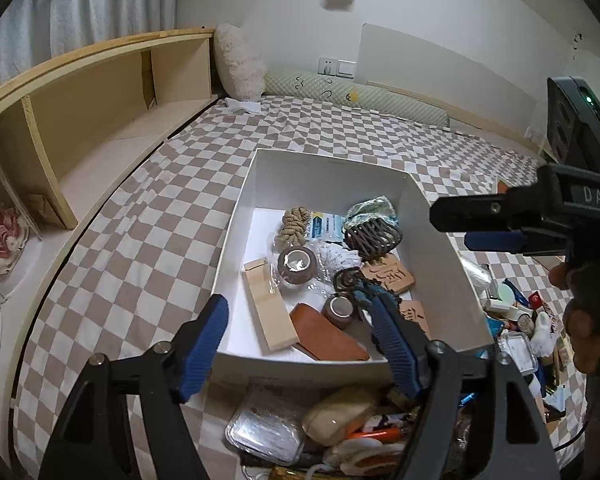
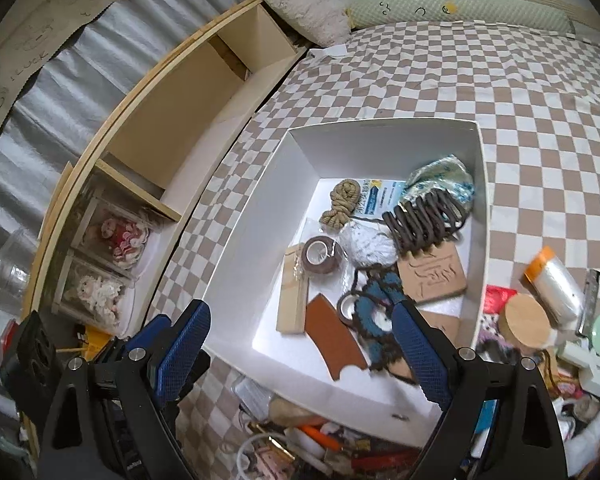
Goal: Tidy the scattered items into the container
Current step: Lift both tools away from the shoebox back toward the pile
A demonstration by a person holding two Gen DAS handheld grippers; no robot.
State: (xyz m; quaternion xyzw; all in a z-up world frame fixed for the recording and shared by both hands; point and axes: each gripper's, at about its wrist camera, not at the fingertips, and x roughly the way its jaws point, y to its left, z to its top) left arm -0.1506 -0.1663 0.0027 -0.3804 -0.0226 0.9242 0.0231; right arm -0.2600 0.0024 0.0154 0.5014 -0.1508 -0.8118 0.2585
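A white box [image 1: 236,240] [image 2: 256,216] sits on the checkered bed. It holds a rope knot [image 1: 295,225] [image 2: 340,200], two tape rolls [image 1: 296,266] [image 2: 322,256], a wood block [image 1: 266,308] [image 2: 292,296], a brown leather piece [image 1: 324,336] [image 2: 332,340], a dark hair claw [image 1: 374,236] [image 2: 424,220], carved tiles [image 1: 388,276] [image 2: 432,272] and a teal crochet piece [image 2: 376,312]. My left gripper [image 1: 300,344] is open and empty over the box's near edge. My right gripper [image 2: 300,356] is open and empty above the box; it shows in the left wrist view [image 1: 500,216].
A pile of scattered small items lies in front of the box [image 1: 340,428] [image 2: 320,440] and to its right [image 1: 516,320] [image 2: 552,320], with a cork lid [image 2: 526,322] and a plastic roll [image 2: 556,284]. A wooden shelf [image 1: 92,120] runs along the left. Pillows lie at the far end.
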